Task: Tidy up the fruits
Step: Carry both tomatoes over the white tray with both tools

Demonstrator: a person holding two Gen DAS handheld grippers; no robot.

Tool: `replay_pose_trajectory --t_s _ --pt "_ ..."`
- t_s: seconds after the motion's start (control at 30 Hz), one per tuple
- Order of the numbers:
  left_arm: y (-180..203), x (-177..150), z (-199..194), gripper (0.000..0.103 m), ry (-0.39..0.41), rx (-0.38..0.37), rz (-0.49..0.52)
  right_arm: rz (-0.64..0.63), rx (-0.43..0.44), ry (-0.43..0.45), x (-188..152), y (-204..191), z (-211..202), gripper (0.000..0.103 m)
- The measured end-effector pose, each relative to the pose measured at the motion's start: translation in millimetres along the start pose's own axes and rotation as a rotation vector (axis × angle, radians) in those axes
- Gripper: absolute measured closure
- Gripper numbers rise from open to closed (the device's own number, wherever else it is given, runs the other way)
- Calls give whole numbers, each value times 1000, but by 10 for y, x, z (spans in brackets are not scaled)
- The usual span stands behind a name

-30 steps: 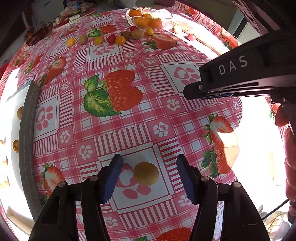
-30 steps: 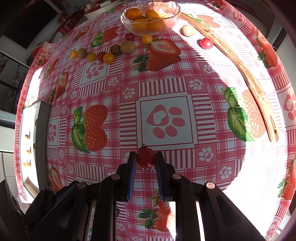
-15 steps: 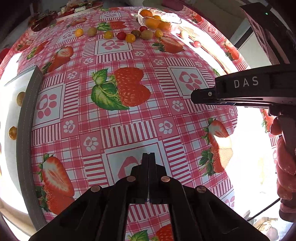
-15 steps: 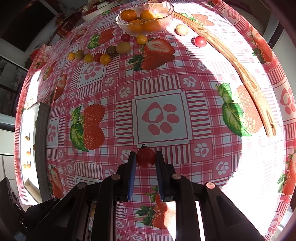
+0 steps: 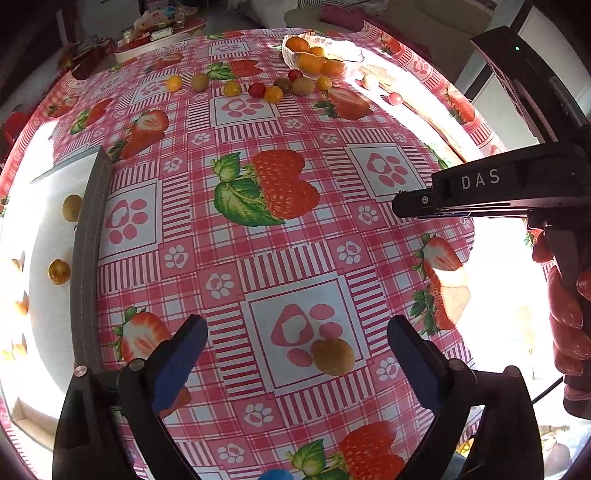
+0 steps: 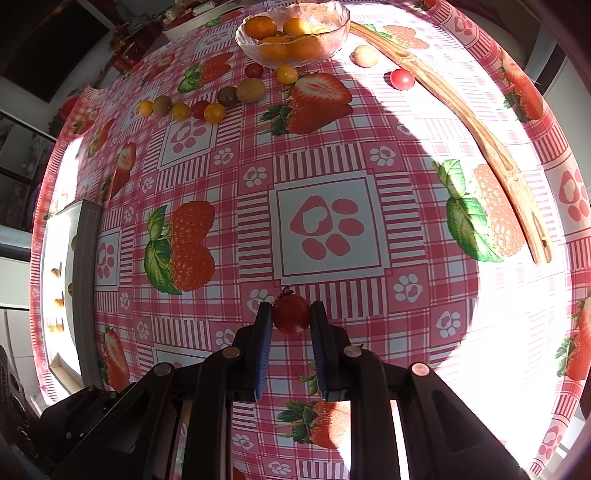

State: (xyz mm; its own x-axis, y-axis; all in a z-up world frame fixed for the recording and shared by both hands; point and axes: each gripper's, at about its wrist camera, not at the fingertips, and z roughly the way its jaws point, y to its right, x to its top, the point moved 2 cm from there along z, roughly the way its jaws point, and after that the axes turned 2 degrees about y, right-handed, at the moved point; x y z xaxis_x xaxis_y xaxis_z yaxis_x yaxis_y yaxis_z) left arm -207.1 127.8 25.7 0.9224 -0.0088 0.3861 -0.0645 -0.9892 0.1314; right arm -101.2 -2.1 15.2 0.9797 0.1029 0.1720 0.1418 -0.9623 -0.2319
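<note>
My left gripper (image 5: 295, 343) is open wide above the tablecloth. A small yellow-brown fruit (image 5: 333, 356) lies on the cloth between its fingers, nearer the right one. My right gripper (image 6: 291, 317) is shut on a red cherry tomato (image 6: 291, 314) and holds it above the cloth. A glass bowl (image 6: 338, 27) of orange fruits stands at the far side. A row of small yellow, red and brown fruits (image 6: 207, 107) lies in front of it. A grey-edged white tray (image 5: 86, 240) at the left holds several small fruits.
A long wooden tong (image 6: 476, 125) lies along the right side of the table. A pale fruit (image 6: 365, 56) and a red tomato (image 6: 402, 78) lie beside it. The right gripper's body (image 5: 498, 192) reaches in at the right of the left wrist view.
My left gripper was shut half a second ago and is now open wide, with the yellow-brown fruit back in view between its fingers. My right gripper still holds the tomato.
</note>
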Motion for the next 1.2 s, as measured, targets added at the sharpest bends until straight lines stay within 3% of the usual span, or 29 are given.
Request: replay_pose_trajectory --t_s 0.2,0.47,0.57,0.63,0.7,0.93,1.2 --pt "238 -43 94 2 -34 58 93 18 2 -16 -64 51 20 80" --pt "363 -137 347 3 -94 118 106 40 -7 -35 -143 163 52 80" --pt "370 -144 344 29 -92 102 100 45 -8 -39 -159 187 62 80" --pt "409 -137 316 58 -83 89 111 47 -7 -39 -164 197 59 80" --pt "450 -137 297 76 -84 74 125 48 -8 -39 -165 206 56 80" --pt "196 -97 193 76 -85 -20 -3 32 0 -25 -127 148 -6 80" --pt "-151 -42 -73 76 -47 -27 -96 -13 21 -19 -93 -84 -53 80"
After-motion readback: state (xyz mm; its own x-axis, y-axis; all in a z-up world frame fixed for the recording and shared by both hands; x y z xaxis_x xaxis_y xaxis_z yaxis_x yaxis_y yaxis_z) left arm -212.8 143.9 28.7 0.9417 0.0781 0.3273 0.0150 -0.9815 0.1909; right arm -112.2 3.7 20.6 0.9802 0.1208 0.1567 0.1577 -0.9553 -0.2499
